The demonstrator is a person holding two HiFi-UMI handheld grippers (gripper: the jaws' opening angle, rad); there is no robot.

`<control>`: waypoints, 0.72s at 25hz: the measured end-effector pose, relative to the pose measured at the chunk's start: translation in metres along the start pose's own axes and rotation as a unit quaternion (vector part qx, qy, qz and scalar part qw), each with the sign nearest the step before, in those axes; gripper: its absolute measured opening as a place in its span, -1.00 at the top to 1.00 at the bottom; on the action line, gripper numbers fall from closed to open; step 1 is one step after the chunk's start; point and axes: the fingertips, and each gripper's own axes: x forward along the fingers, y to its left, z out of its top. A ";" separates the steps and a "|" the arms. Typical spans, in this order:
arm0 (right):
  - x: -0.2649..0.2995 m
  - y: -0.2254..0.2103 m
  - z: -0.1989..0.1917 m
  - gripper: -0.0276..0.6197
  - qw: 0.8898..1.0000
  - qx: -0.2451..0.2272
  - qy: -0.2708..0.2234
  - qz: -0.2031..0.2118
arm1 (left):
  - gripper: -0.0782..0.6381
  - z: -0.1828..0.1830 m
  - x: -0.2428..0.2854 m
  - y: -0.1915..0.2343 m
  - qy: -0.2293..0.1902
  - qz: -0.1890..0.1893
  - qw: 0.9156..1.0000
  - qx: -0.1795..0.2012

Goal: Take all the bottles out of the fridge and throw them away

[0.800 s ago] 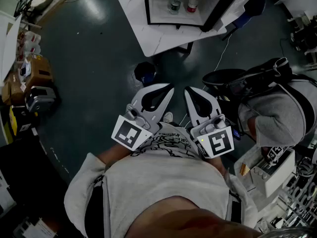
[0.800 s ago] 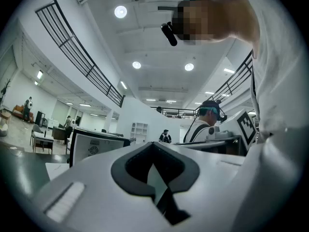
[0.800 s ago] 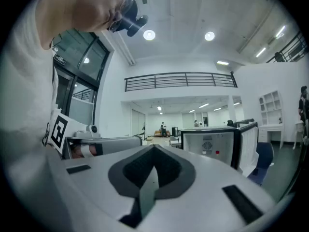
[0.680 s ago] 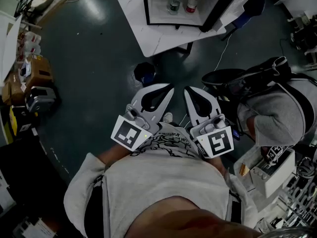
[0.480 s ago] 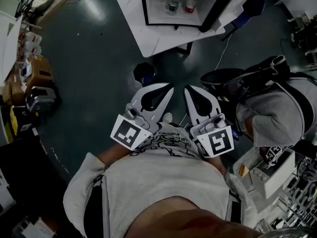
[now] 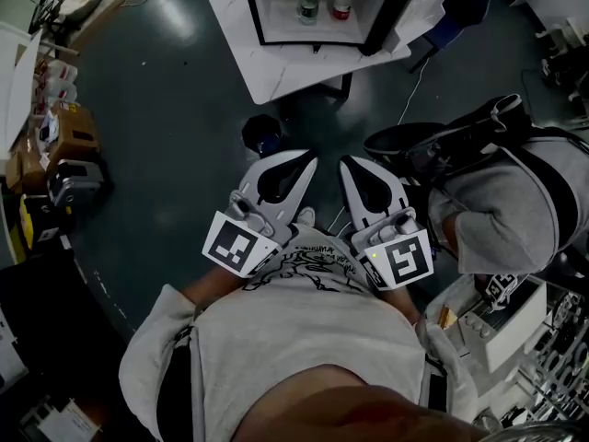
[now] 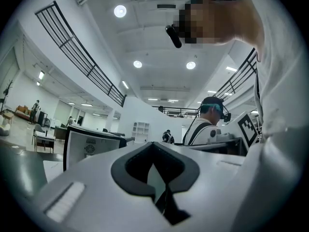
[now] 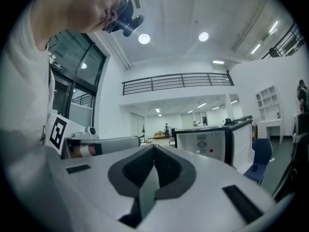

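Fridge (image 6: 252,12): open, on a white tabletop (image 6: 276,72).
Bottles: green-labelled bottle (image 6: 308,7) and red-capped bottle (image 6: 341,4), upright inside.
Grippers: left gripper (image 6: 309,159) beside right gripper (image 6: 346,164), jaws together.

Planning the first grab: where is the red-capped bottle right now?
Head view, top centre: the red-capped bottle stands inside the open fridge on the white table, just right of the other bottle.

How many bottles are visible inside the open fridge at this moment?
2. A clear bottle with a dark label stands on the left and a red-capped bottle right of it, in the black-framed fridge. Others may be hidden.
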 end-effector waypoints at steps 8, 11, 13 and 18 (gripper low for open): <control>-0.005 -0.008 -0.002 0.89 1.000 0.003 0.004 0.015 | 0.76 -0.008 0.007 -0.005 0.007 0.007 1.000 -0.012; -0.003 -0.011 -0.001 0.89 1.000 0.002 0.001 0.017 | 0.76 -0.006 0.011 -0.005 0.006 0.006 1.000 -0.010; -0.001 -0.014 0.000 0.89 1.000 0.003 0.000 0.014 | 0.76 -0.005 0.013 -0.004 0.006 0.005 1.000 -0.010; 0.009 -0.021 0.001 0.89 1.000 0.003 0.000 0.008 | 0.76 -0.007 0.019 0.008 0.008 0.001 1.000 -0.014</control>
